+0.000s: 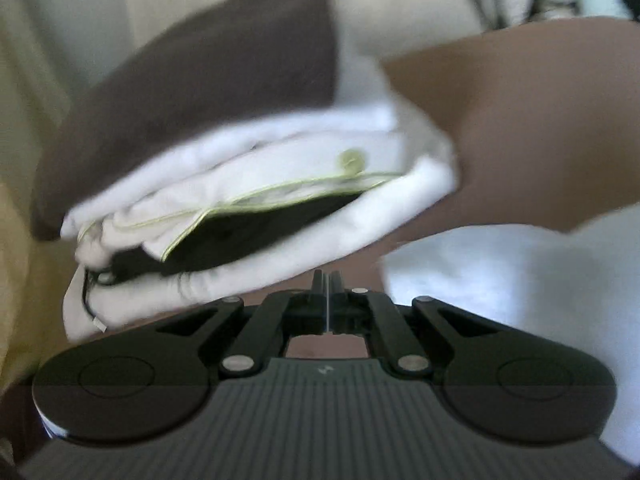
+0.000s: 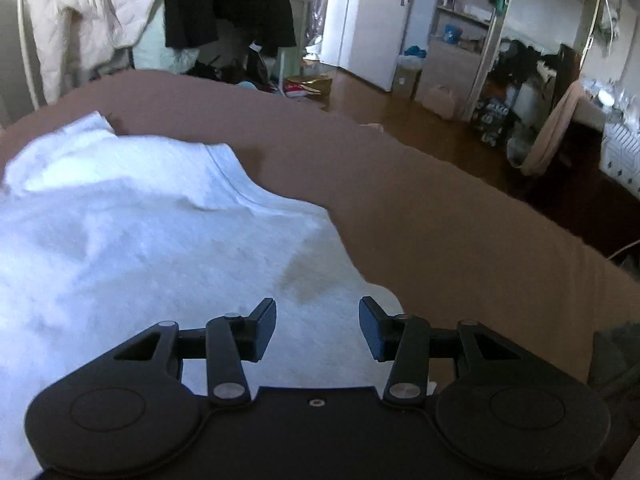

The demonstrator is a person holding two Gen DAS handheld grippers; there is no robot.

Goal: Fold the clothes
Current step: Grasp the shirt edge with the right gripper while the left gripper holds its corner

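In the left wrist view a stack of folded clothes lies on the brown bed cover (image 1: 520, 120). A dark brown piece (image 1: 208, 80) is on top, and under it is a white garment (image 1: 280, 168) with yellow-green piping and a button, with black cloth inside. My left gripper (image 1: 327, 284) is shut just in front of the stack's near edge, with nothing seen between its fingers. In the right wrist view a white T-shirt (image 2: 140, 240) lies loosely spread on the bed cover (image 2: 440, 220). My right gripper (image 2: 318, 312) hovers open over the shirt's near right edge, with nothing between its fingers.
The bed's edge (image 2: 480, 184) curves across the right wrist view, with wooden floor (image 2: 360, 92) beyond. Coats hang on a rack (image 2: 92, 20) at the back left. A white door (image 2: 368, 20), shelves (image 2: 468, 8) and floor clutter stand farther back. The left wrist view is motion-blurred.
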